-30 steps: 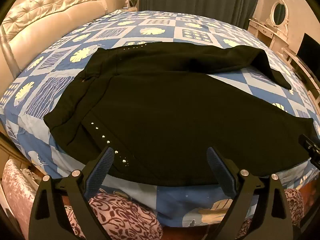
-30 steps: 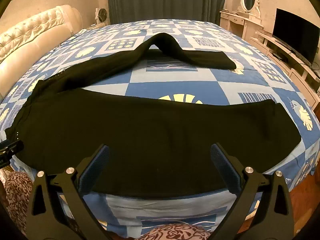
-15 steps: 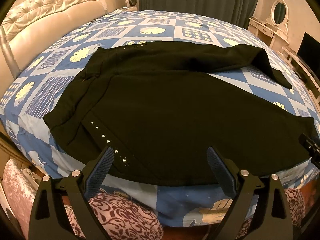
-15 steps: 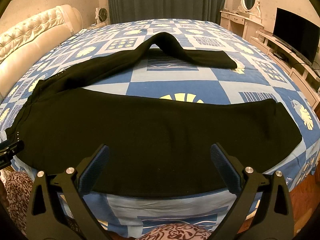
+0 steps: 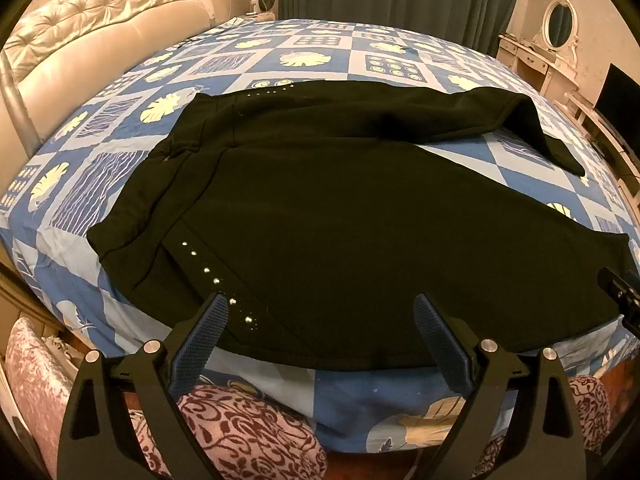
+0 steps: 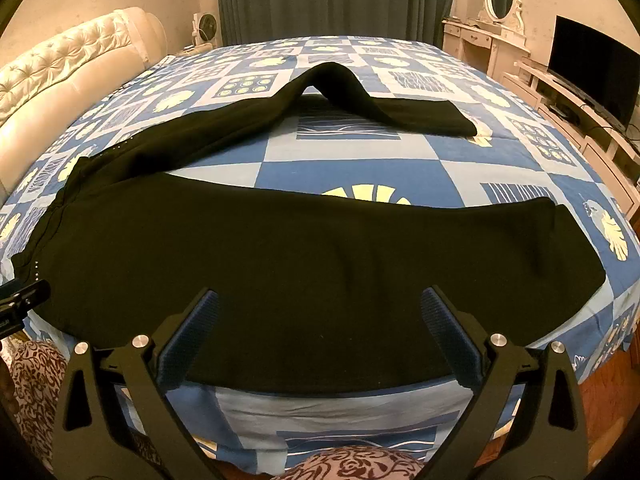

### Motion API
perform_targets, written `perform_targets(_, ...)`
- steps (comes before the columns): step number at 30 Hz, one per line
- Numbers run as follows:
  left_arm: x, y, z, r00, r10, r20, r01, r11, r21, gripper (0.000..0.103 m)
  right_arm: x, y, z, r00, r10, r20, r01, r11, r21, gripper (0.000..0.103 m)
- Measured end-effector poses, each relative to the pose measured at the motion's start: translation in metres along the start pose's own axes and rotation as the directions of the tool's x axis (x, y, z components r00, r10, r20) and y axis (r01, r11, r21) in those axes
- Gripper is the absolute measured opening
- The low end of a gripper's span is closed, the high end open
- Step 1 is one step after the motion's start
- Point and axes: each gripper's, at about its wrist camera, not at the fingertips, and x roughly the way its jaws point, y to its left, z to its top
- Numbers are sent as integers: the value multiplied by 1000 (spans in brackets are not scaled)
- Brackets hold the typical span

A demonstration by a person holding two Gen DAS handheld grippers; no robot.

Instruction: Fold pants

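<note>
The left gripper (image 5: 320,332) is wide open and holds nothing. It hangs over the near edge of the black pants (image 5: 360,220), by a row of shiny studs (image 5: 216,280). The right gripper (image 6: 320,320) is wide open too, over the near pant leg. The pants lie flat on the bed (image 6: 360,160) with a blue checked sheet. The far leg bends up into a hump.
</note>
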Motion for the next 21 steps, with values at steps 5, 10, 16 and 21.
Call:
perform_targets(5, 1, 3, 1, 1000, -1, -1, 1, 1000, -1, 93, 1, 1, 0, 1000, 2, -1, -2, 1000, 0, 101)
perform_targets(10, 0, 3, 0, 1000, 0, -3, 0, 1000, 0, 93, 1, 1, -1, 1000, 1, -1, -1, 1000, 0, 101)
perform_targets(16, 1, 5, 1, 1000, 1, -4, -1, 1000, -2, 93, 1, 1, -1, 1000, 3, -3, -3, 1000, 0, 101)
perform_targets(21, 1, 5, 1, 1000, 1, -4, -1, 1000, -1, 93, 2, 4, -1, 1000, 4, -5, -4, 1000, 0, 101)
